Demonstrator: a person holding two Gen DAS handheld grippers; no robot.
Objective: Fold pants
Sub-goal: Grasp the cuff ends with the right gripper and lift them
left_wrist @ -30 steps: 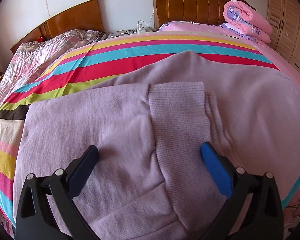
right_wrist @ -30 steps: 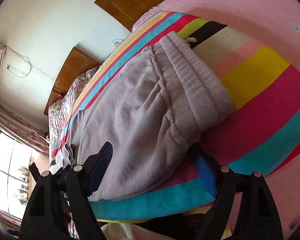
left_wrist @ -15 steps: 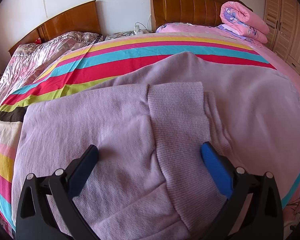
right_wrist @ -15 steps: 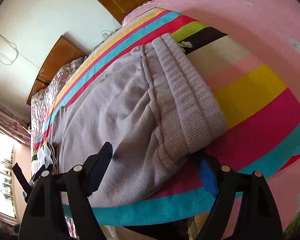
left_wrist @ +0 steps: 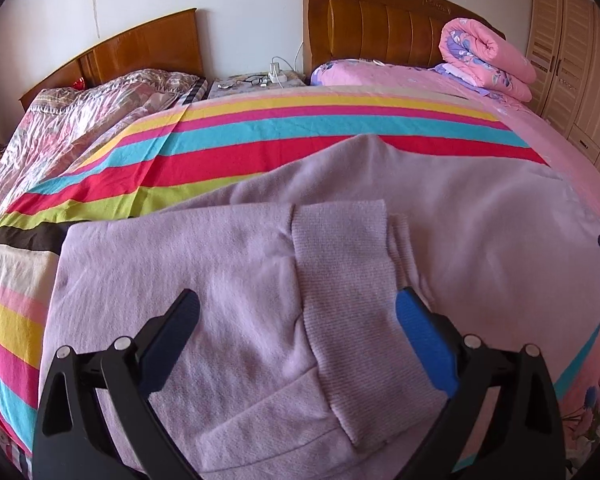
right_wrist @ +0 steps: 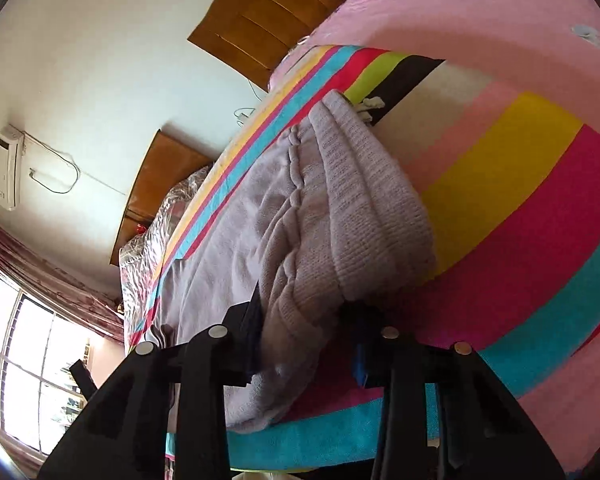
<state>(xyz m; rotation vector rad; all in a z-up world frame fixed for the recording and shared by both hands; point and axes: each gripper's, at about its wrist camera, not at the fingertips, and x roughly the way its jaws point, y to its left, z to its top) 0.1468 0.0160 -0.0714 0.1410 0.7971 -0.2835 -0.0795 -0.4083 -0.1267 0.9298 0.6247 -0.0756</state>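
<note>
1. On the bed [left_wrist: 548, 92], your pants [left_wrist: 228, 288] lie spread across the striped sheet [left_wrist: 260, 152]; they are lilac and fleecy, folded over on themselves, with a ribbed cuff [left_wrist: 340, 272] on top near the middle of the left view.
2. At the far left of that view you see a second bed [left_wrist: 100, 108] under a patterned cover, with a wooden headboard [left_wrist: 140, 52] behind it.
3. Your left gripper [left_wrist: 298, 312] hangs over the pants with its jaws spread wide. One finger sits over the plain fleece, the blue-padded finger [left_wrist: 424, 340] sits just right of the cuff, and nothing is pinched between them.
4. Further right, behind the pants, a rolled pink quilt [left_wrist: 484, 56] rests by the larger headboard [left_wrist: 380, 16], and a pale wardrobe [left_wrist: 572, 52] stands at the right edge.
5. In the right wrist view, a window [right_wrist: 32, 364] and an air conditioner [right_wrist: 8, 168] show at the left.
6. Your right gripper [right_wrist: 304, 328] is at the near edge of the pants [right_wrist: 236, 240], at the ribbed waistband [right_wrist: 364, 208].
7. Its jaws are closing, with a bunched fold of the knit fabric between them; the fingers already press into the cloth on both sides.
8. To the right of the waistband you have bare striped sheet [right_wrist: 520, 216], then the pink bedspread [right_wrist: 460, 20] beyond it.
</note>
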